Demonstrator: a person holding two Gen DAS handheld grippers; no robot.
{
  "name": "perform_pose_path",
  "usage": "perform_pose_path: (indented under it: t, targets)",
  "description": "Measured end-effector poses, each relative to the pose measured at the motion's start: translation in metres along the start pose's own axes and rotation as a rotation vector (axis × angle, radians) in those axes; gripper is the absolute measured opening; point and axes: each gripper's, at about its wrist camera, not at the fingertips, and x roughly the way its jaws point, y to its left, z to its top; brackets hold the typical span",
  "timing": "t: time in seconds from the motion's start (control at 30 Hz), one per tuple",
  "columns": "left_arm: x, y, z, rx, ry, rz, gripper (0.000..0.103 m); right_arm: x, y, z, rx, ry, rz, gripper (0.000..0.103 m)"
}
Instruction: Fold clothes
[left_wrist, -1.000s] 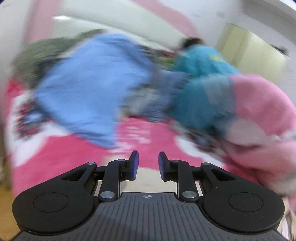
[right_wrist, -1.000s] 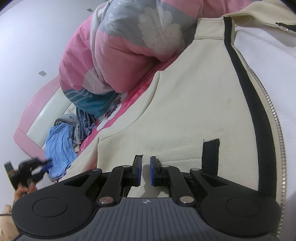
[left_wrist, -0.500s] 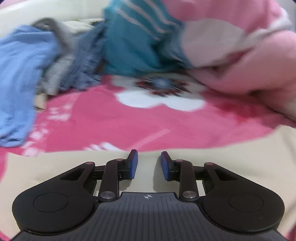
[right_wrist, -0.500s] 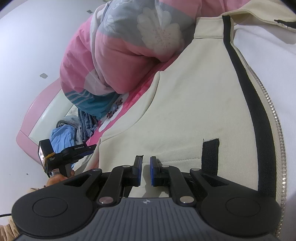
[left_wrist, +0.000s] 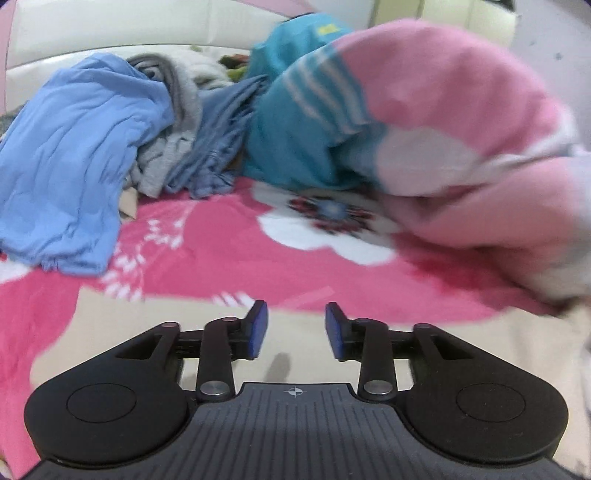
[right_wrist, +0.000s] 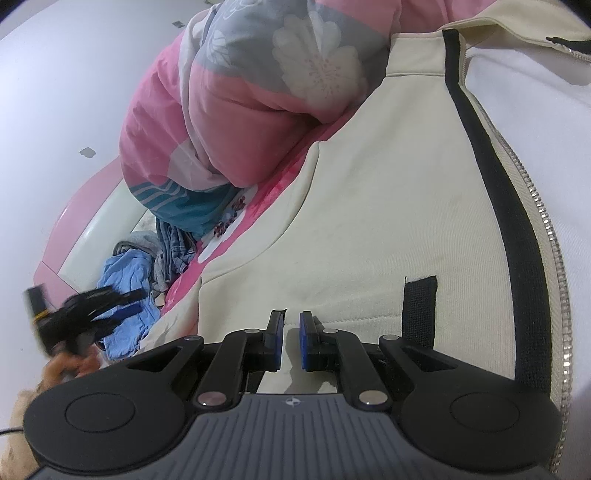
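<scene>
Cream jacket lies under the right hand-held gripper.

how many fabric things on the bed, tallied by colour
cream: 1, jacket
light blue: 1, shirt
grey: 1, garment
blue-grey: 1, garment
pink and teal: 1, quilt
pink floral: 1, sheet
total: 6
</scene>
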Motion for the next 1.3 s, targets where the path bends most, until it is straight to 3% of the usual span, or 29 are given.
perform_pose_path:
  t: [0.23,0.37,0.43,0.57,0.63,0.73,0.83,0.93,1.03,1.07,1.17,1.3]
  targets:
    - [-0.081,-0.006,-0.023,0.074,-0.031,-0.141,0.051,-0.009,0.009,0.008,0.031,0.043,-0.058,0.011]
    - [-0.109,-0.021,-0.033,0.127,-0.043,-0.244,0.059,-0.078,0.033,-0.001,0.023,-0.052,-0.090,0.020]
    - [-0.115,-0.035,-0.043,0.169,-0.014,-0.300,0.060,-0.112,0.039,-0.018,0.007,-0.069,-0.102,0.021]
    - [-0.115,-0.071,-0.081,0.253,0.096,-0.424,0.060,-0.156,0.038,-0.070,-0.046,-0.019,-0.189,0.021]
    - [-0.111,-0.092,-0.105,0.310,0.165,-0.483,0.060,-0.170,0.028,-0.094,-0.046,-0.011,-0.266,0.012]
    - [-0.105,-0.113,-0.134,0.354,0.241,-0.499,0.060,-0.212,0.019,-0.110,0.038,-0.125,-0.311,0.010]
    - [-0.106,-0.127,-0.151,0.381,0.281,-0.522,0.060,-0.244,0.041,-0.120,-0.045,-0.210,-0.328,0.011]
    - [-0.110,-0.142,-0.162,0.418,0.285,-0.540,0.060,-0.249,0.049,-0.137,-0.069,-0.190,-0.282,0.012]
    - [-0.115,-0.155,-0.168,0.443,0.284,-0.558,0.060,-0.245,0.036,-0.160,-0.026,-0.134,-0.366,0.012]
    - [-0.118,-0.157,-0.169,0.444,0.287,-0.563,0.060,-0.250,0.029,-0.168,0.002,-0.152,-0.357,0.012]
    - [-0.122,-0.166,-0.171,0.454,0.286,-0.575,0.062,-0.288,0.021,-0.180,0.103,-0.246,-0.314,0.014]
    - [-0.116,-0.184,-0.176,0.462,0.308,-0.583,0.069,-0.343,0.015,-0.179,0.141,-0.399,-0.423,0.022]
